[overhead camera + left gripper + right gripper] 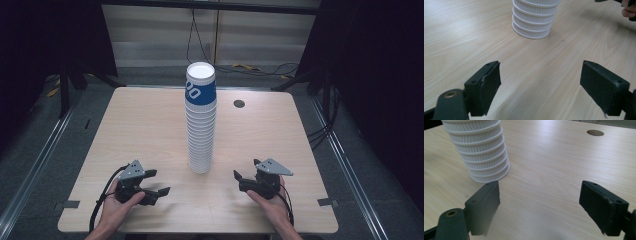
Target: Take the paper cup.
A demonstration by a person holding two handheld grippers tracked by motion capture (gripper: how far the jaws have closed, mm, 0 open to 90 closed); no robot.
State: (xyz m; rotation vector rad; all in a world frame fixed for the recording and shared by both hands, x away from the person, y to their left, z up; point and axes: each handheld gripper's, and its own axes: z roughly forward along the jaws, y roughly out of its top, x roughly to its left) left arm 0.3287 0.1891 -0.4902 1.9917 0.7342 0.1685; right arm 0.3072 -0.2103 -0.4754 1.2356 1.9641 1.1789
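A tall stack of white paper cups [200,120] stands upside down in the middle of the wooden table [140,125]; the topmost cup has a blue band. My left gripper [159,182] rests near the front edge, left of the stack, jaws open and empty. My right gripper [243,172] rests to the right of the stack, jaws open with nothing between them. In the left gripper view the stack's base [533,23] lies ahead, beyond the open gripper [540,83]. In the right gripper view the stack's base [482,157] is ahead at the left of the open gripper [539,203].
A round cable hole [239,104] sits in the table's far right part. Dark curtains and stands flank the table, and cables run along the floor behind it. Part of the other hand [629,11] appears at the top right of the left gripper view.
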